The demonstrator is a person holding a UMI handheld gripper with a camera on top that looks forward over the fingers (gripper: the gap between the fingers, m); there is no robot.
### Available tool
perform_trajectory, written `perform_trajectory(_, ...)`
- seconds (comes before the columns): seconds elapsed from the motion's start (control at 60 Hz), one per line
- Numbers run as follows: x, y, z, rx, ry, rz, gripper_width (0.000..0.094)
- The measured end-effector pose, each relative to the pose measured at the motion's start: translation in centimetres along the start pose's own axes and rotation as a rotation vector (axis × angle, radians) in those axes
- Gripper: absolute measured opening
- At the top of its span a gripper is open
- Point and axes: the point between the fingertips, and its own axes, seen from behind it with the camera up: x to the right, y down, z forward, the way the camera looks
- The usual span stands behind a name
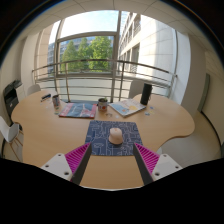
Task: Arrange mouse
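Observation:
A small pale mouse (pixel 115 135) sits on a dark blue patterned mouse mat (pixel 112 136) in the middle of a round wooden table (pixel 60 135). My gripper (pixel 112 160) is open, its pink-padded fingers (pixel 75 158) spread wide at either side of the mat's near edge. The mouse lies just ahead of the fingers, between their lines and apart from both. Nothing is held.
Beyond the mat lie a pink-covered book or tablet (pixel 77 110), a dark cup (pixel 102 104), papers (pixel 127 107) and a dark upright object (pixel 146 95). Chairs (pixel 12 132) stand at the left. A railing and big windows (pixel 95 55) stand behind the table.

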Motion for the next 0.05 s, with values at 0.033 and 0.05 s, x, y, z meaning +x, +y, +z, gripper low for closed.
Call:
perform_trajectory(0.033,-0.02,0.08,-0.15,0.001,0.0,-0.005,0.0845)
perform_trajectory(0.05,-0.05,0.13,-0.24,0.001,0.0,-0.006,0.0846)
